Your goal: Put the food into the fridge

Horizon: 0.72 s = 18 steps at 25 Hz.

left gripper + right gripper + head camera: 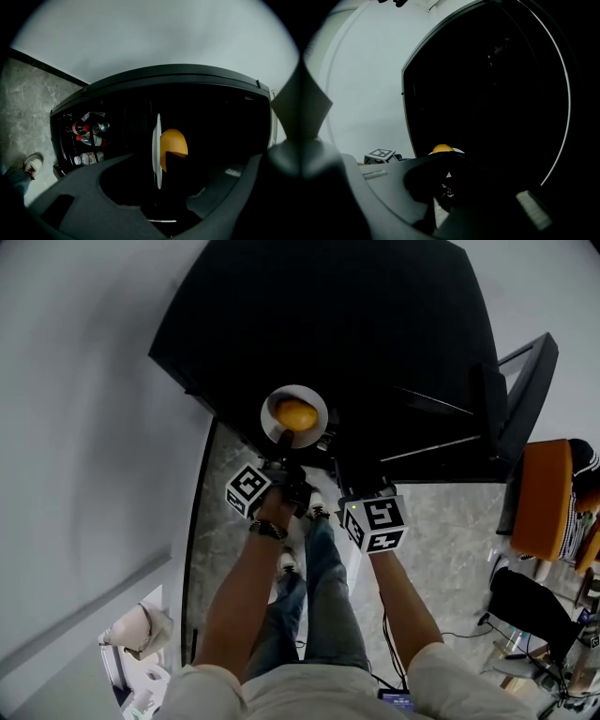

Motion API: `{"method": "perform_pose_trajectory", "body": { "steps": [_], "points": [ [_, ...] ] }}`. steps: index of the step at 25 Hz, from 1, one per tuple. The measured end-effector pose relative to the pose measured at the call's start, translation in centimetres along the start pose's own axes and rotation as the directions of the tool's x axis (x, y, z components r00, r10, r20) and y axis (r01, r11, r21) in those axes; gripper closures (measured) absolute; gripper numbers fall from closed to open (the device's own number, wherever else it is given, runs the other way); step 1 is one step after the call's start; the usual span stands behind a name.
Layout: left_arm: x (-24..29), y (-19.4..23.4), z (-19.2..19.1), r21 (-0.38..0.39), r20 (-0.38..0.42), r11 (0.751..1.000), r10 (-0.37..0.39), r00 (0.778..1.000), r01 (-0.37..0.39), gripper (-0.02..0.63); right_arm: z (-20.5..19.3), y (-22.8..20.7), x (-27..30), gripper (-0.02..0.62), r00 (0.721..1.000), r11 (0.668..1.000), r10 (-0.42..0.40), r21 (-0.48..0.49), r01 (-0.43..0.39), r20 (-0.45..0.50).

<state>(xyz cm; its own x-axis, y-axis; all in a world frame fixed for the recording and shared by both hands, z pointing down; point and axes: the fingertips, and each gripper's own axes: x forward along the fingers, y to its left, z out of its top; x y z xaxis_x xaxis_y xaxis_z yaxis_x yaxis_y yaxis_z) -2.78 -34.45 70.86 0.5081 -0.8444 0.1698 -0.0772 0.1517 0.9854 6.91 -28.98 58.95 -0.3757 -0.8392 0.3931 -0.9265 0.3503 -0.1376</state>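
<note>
Grey marbled floor point(441, 540), pale wall point(75, 427), one black fridge point(356, 324) standing open against them, its door point(525, 390) swung out to the right in the head view.

Item 1: white plate point(320, 401), round, at the front of the fridge's dark opening. Whether it rests on a shelf cannot be told.

Item 2: food point(295, 413), one rounded orange piece, lying on the plate near its middle.

Item 3: left gripper point(291, 448), held level at the plate's near rim. Jaws spread wide. In the left gripper view the plate shows edge-on between them with the food on one side, and the pads do not press on it.

Item 4: right gripper point(349, 474), just beside the left one and slightly behind it, pointing into the fridge. Jaws stand apart. The space between them is dark, with the left gripper's body and the orange food showing beyond.

Item 5: marker cubes, one per gripper, left point(247, 489) and right point(375, 524).

Item 6: bottles point(89, 136), several, red and white caps, in a rack on the fridge's floorward side.

Item 7: person's jeans point(319, 606) and a pale shoe point(32, 164) on the floor below the grippers.

Item 8: orange chair point(542, 498), well apart at the right edge.
</note>
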Motion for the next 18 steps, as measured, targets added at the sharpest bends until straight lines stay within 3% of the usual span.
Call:
{"method": "perform_pose_trajectory", "body": {
  "steps": [8, 18],
  "points": [
    [-2.8, 0.5, -1.1, 0.023, -0.044, 1.000, 0.010, 0.999, -0.009, 0.449, -0.7, 1.5, -1.3, 0.589, 1.000, 1.000, -0.010, 0.014, 0.010, 0.005],
    [-3.1, -0.7, -1.8, 0.018, -0.056, 0.999, -0.032, 0.998, 0.033, 0.538, -0.4, 1.4, -1.3, 0.589, 1.000, 1.000, -0.018, 0.019, 0.018, 0.005]
  ]
}}
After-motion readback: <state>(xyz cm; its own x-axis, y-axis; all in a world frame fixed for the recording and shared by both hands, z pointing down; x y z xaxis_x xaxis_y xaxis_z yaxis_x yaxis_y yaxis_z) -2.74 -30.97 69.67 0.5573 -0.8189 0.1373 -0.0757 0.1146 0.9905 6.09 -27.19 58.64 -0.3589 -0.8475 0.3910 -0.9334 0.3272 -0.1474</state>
